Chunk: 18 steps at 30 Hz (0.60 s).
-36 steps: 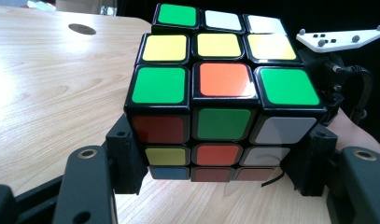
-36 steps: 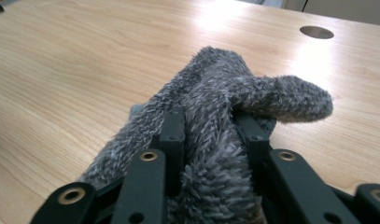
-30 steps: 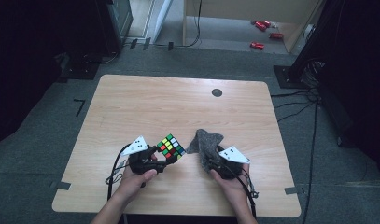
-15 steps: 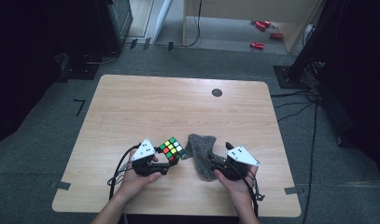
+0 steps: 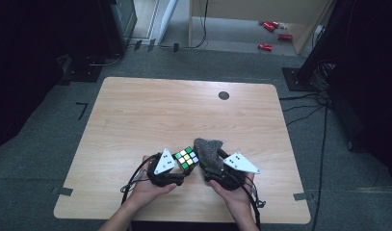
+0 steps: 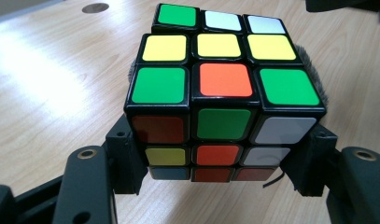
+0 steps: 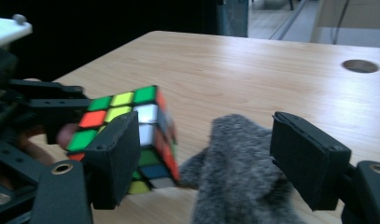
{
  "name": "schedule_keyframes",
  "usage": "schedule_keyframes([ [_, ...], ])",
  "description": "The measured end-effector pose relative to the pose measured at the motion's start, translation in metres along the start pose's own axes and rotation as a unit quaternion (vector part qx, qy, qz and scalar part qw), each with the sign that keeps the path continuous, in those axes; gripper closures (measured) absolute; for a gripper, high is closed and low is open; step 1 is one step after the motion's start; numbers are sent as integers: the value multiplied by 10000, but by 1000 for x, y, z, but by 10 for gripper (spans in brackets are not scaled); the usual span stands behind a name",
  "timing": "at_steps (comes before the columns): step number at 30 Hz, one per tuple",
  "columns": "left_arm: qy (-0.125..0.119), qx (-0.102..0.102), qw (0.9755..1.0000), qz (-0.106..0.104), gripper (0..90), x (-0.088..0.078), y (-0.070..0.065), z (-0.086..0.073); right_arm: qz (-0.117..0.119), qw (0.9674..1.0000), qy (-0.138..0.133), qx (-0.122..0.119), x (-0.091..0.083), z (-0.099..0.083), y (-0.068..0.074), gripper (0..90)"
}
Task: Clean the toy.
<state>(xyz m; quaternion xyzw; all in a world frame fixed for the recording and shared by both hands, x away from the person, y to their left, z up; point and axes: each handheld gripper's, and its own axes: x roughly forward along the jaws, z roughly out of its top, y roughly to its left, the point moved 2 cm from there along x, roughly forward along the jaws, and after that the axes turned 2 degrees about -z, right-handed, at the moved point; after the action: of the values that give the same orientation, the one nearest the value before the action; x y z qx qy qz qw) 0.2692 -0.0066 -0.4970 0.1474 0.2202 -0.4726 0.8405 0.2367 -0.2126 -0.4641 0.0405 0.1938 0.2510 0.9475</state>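
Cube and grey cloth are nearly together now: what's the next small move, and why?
Probably ease the grey cloth sideways onto the cube. The left hand-held gripper is shut on the cube and holds it off the table. The cloth lies between the right hand-held gripper jaws, which have just been opening, so close them on it first, or it may slip.

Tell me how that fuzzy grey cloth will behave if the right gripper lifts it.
The fuzzy grey cloth probably droops and folds: it lies bunched and limp between the right gripper jaws. Likely light. Its nap seems grippy, not slippery.
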Motion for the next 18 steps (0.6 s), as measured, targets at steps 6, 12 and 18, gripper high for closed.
schedule_keyframes([
  [6,69,241,9996,112,353,3,-5,2,238,9997,41,-14,5,-2,16,247],
  [12,56,479,9986,233,353,5,-13,4,284,9995,164,-33,10,-5,25,238],
  [18,54,643,9974,320,353,8,-18,5,275,9992,294,-68,14,-8,29,230],
])
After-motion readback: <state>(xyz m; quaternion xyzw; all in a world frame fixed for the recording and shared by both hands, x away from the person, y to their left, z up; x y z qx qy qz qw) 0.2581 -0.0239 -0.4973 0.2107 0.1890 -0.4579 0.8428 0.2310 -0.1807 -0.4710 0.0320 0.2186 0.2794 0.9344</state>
